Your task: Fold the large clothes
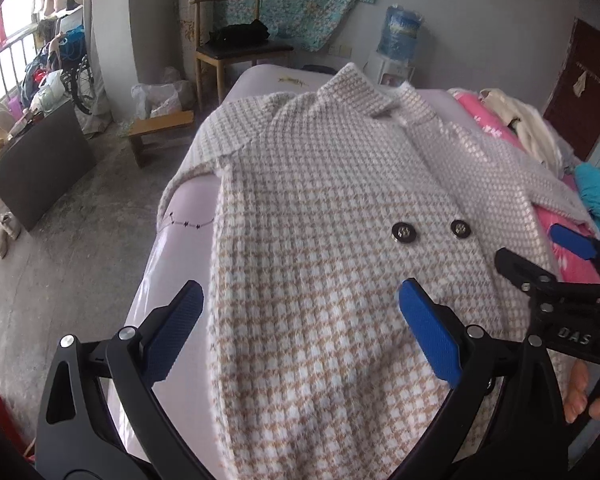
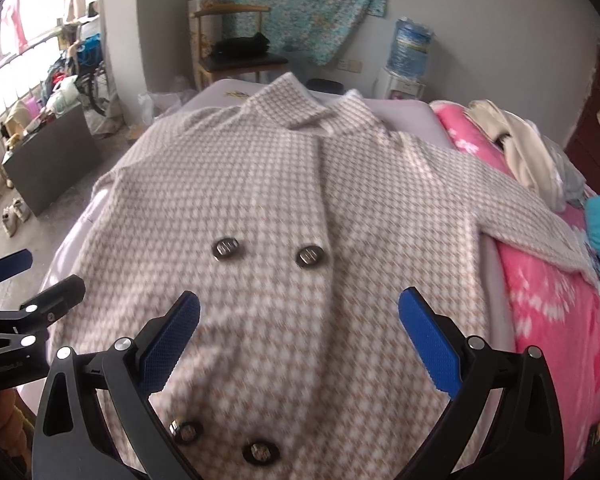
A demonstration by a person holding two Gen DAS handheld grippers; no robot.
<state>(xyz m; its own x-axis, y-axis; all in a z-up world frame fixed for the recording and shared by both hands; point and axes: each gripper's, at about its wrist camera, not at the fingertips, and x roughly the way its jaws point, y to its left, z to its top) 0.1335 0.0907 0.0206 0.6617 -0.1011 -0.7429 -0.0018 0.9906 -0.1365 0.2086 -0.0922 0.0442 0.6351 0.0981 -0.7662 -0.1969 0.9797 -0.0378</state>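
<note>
I've got the houndstooth coat [image 2: 284,200] lying flat, front up, on the bed [image 1: 180,216], collar at the far end. My left tool [image 1: 300,300] hovers wide open over its lower half, gripping nothing; my right tool [image 2: 299,312] is likewise spread and empty.

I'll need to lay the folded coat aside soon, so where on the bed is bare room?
Bare mattress shows along the coat's left edge and beyond its collar. The pink blanket side is crowded with heaped clothes.
</note>
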